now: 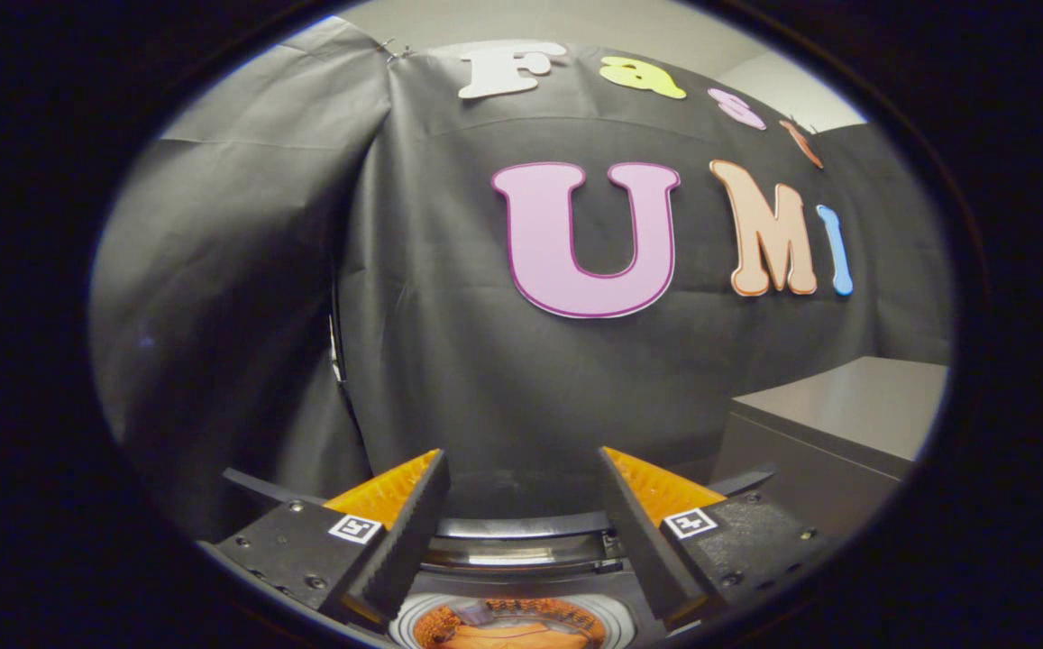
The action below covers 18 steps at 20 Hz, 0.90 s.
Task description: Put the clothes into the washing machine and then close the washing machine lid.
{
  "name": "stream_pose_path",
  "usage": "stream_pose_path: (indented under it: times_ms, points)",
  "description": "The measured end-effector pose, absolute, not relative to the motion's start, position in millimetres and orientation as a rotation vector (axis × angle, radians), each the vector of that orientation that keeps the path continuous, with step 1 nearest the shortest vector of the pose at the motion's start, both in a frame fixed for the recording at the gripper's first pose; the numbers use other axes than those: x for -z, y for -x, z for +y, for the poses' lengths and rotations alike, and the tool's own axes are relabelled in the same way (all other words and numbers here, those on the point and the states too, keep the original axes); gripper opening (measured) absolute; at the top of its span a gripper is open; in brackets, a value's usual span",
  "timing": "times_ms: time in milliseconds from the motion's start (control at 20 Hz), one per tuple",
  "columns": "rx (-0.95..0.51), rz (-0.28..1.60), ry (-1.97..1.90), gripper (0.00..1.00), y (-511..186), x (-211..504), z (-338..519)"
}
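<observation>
Between the jaws, which stand wide apart and hold nothing, orange clothes lie inside the washing machine drum below. Soft, light fabric needs no further grip. Its lid, apparently the curved rim just beyond, looks rigid; take it at the edge. Further right stands a grey counter.

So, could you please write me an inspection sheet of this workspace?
Surface: grey cabinet top right of the fingers, bare where seen.
Job's things: orange clothes in the washer drum, below and between the fingers; lid raised behind the opening, not yet closed.
Clutter: nothing seen.
Grippers: gripper open, fingers wide apart above the drum, holding nothing.
Cables: nothing seen.
Surroundings: black cloth wall behind, pale wall above it.
</observation>
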<state>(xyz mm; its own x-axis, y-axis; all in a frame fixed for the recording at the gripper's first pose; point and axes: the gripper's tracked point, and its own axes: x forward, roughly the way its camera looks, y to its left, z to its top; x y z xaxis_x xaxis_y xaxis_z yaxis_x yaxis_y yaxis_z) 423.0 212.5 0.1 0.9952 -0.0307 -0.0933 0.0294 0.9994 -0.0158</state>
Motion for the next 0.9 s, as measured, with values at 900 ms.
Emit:
stream_pose_path:
  times_ms: [900]
  points:
    - [0.01, 0.334, -0.004, 0.97, -385.8, 80.9, 210.2]
